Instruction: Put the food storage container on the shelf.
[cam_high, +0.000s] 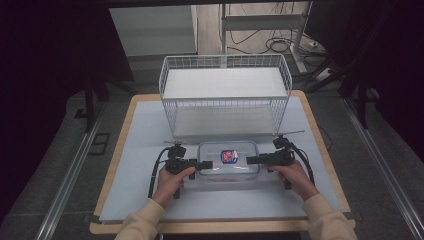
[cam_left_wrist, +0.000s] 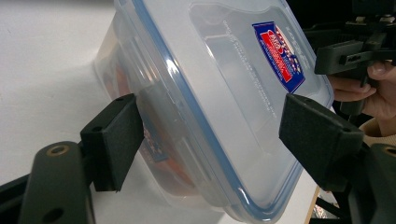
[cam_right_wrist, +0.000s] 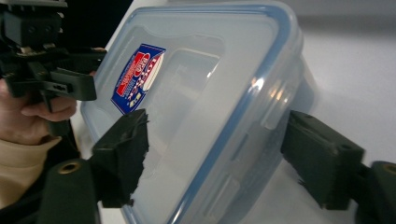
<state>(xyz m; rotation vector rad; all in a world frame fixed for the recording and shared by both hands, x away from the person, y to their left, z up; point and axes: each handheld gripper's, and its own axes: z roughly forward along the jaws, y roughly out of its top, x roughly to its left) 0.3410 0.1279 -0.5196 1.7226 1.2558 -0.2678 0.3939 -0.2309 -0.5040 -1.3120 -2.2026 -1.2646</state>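
Note:
A clear plastic container (cam_high: 229, 159) with a blue-rimmed lid and a red and blue sticker (cam_high: 229, 156) lies on the white mat in front of me. My left gripper (cam_high: 207, 164) is at its left end, open. In the left gripper view the gripper (cam_left_wrist: 210, 121) has one jaw against the container (cam_left_wrist: 233, 70) wall and the other over the lid. My right gripper (cam_high: 250, 160) is at the right end, open. In the right gripper view it (cam_right_wrist: 217, 135) straddles the container (cam_right_wrist: 210, 70) rim the same way. Something orange shows dimly inside.
A white wire basket (cam_high: 225, 95) with a shelf stands just behind the container, its open front facing me. The mat (cam_high: 140, 150) covers a wooden table (cam_high: 120, 130). Bare mat lies to both sides and in front. Cables and stand legs (cam_high: 300, 50) crowd the floor beyond.

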